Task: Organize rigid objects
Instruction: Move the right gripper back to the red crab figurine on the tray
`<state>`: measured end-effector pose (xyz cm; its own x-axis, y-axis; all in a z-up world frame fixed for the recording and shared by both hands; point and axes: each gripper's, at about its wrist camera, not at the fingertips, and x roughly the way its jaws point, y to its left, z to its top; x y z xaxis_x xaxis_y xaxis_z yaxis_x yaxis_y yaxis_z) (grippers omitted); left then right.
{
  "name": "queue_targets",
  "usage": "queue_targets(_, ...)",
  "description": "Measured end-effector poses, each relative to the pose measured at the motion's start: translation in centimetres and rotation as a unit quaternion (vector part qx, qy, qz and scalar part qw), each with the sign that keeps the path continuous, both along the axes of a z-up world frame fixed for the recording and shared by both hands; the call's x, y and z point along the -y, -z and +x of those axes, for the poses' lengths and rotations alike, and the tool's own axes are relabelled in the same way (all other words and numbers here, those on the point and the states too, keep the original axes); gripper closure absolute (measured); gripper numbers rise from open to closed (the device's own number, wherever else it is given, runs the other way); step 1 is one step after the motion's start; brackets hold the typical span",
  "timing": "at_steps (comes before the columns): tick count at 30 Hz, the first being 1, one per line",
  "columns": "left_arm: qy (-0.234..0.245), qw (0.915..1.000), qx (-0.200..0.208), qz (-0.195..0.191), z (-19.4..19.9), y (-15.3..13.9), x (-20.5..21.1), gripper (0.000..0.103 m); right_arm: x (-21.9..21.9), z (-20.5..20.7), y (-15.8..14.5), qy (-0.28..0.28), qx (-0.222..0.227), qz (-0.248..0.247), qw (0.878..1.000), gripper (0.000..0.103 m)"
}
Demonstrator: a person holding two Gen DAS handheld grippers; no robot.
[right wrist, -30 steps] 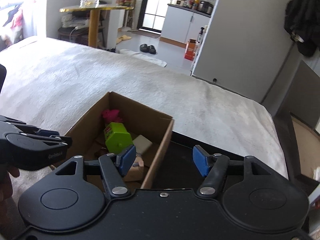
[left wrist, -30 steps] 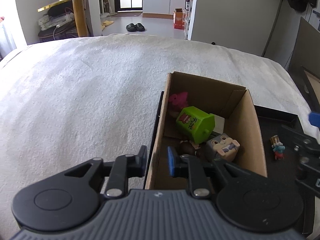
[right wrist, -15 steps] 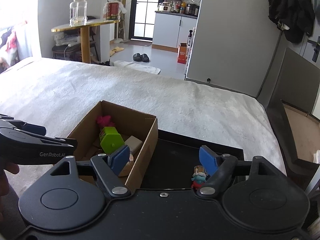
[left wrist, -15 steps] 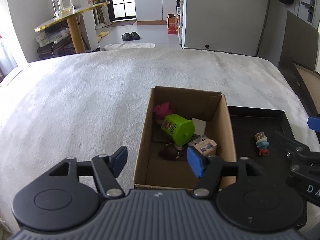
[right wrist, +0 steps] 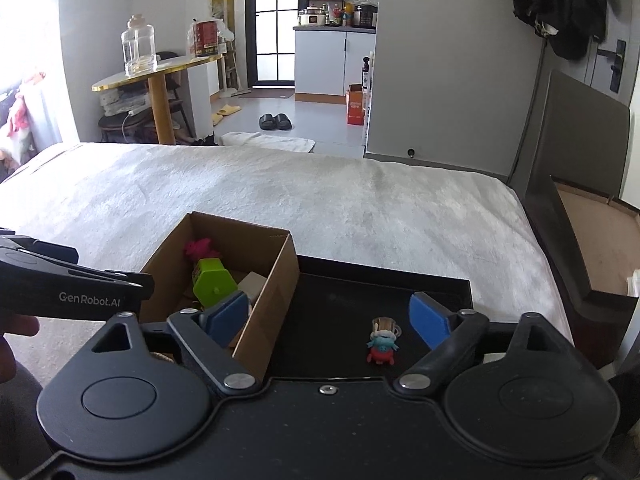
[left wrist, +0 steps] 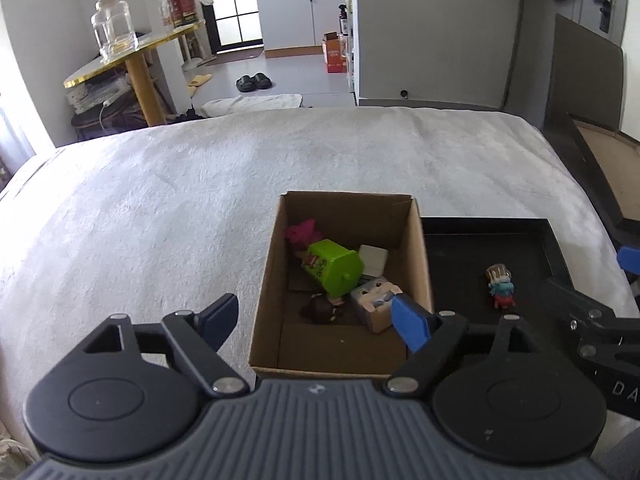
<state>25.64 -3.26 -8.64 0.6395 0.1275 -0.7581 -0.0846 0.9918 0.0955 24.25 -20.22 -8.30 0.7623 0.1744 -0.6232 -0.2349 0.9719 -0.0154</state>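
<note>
the small figurine [right wrist: 383, 340] lies on the black tray [right wrist: 440, 284], just ahead between the right claw [right wrist: 328, 318] pads; both claws have just spread, empty. left claw [left wrist: 316, 320] faces the cardboard box [left wrist: 416, 240].

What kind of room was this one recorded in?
Most likely a small studio flat: the work surface looks like a bed with a white blanket, a kitchen counter crowded with pots shows through the doorway, and slippers lie on the floor.

Brown cardboard box [left wrist: 416, 264] holding a lime-green toy [left wrist: 334, 266] and pink toy [left wrist: 302, 232]; black tray [left wrist: 554, 248] at right with a red-and-teal figurine [left wrist: 500, 286]; white textured cover [left wrist: 200, 184].
</note>
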Motion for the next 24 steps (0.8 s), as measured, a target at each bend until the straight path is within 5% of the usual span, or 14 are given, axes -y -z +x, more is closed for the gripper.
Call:
queue_targets(4,-0.001,0.9999,-0.01,0.005,-0.1,-0.2,0.8,0.015,1.2,-0.2,-0.1,0.014,-0.009,0.024,1.0,0.0)
queue_targets(24,-0.003,1.0,-0.006,0.005,-1.2,-1.5,3.5,0.009,4.9,-0.1,0.6,0.025,-0.031,0.07,0.997,0.0)
